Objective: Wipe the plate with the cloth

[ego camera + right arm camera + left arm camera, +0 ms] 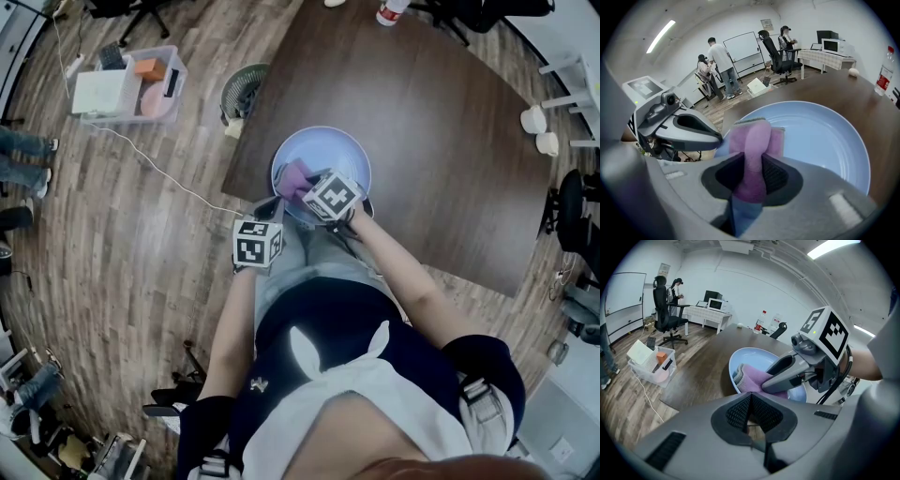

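Note:
A light blue plate (328, 150) (820, 136) (759, 359) lies on the dark brown table (441, 122) near its front edge. A purple cloth (294, 178) (754, 140) (754, 379) rests on the plate's near left part. My right gripper (752, 176) (309, 192) is shut on the cloth, which bulges up between its pads. My left gripper (750, 411) (272, 208) sits just left of the right one, pointing at the plate's near rim. Its pads meet at the tips and I see nothing between them; the rim there is hidden.
On the floor to the left stand a clear plastic bin (127, 82) of items, a wire basket (242, 89) and a white cable (141, 155). A bottle (389, 11) (883, 75) stands at the table's far edge. People (719, 61) and office chairs are further back.

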{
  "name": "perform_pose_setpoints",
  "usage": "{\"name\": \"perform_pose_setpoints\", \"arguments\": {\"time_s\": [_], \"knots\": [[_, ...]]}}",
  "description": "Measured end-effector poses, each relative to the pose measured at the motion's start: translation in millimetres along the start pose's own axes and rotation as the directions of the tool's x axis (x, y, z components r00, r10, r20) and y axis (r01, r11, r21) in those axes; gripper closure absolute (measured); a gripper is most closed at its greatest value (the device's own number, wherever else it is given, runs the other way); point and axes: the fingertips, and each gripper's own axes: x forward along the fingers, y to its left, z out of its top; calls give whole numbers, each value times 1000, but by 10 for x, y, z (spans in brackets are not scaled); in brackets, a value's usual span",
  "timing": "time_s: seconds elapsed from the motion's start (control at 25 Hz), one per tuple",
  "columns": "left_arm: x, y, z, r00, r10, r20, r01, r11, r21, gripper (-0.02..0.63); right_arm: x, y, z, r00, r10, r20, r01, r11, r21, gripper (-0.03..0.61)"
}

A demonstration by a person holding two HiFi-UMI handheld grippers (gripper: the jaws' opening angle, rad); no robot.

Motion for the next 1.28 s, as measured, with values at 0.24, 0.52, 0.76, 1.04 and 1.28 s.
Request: {"name": "perform_pose_setpoints", "arguments": {"time_s": [0.24, 0.52, 0.76, 1.04, 1.28], "knots": [[2, -38, -30, 1000, -15, -6, 15, 1000, 7, 611, -7, -202, 185, 994, -77, 73, 74, 996, 51, 468], [-6, -36, -33, 1000, -14, -3, 14, 1000, 6, 611, -54, -415, 237, 976, -182, 120, 172, 981, 90, 439], [-8, -42, -25, 1000, -14, 1, 14, 1000, 4, 611, -171, -559, 216, 959, -258, 115, 245, 963, 115, 409], [-3, -41, -44, 1000, -13, -5, 13, 1000, 13, 611, -284, -572, 146, 948, -298, 113, 284, 950, 128, 387], [-22, -43, -38, 1000, -7, -18, 8, 1000, 24, 611, -559, -497, 116, 924, -321, 209, 289, 942, 170, 388]]}}
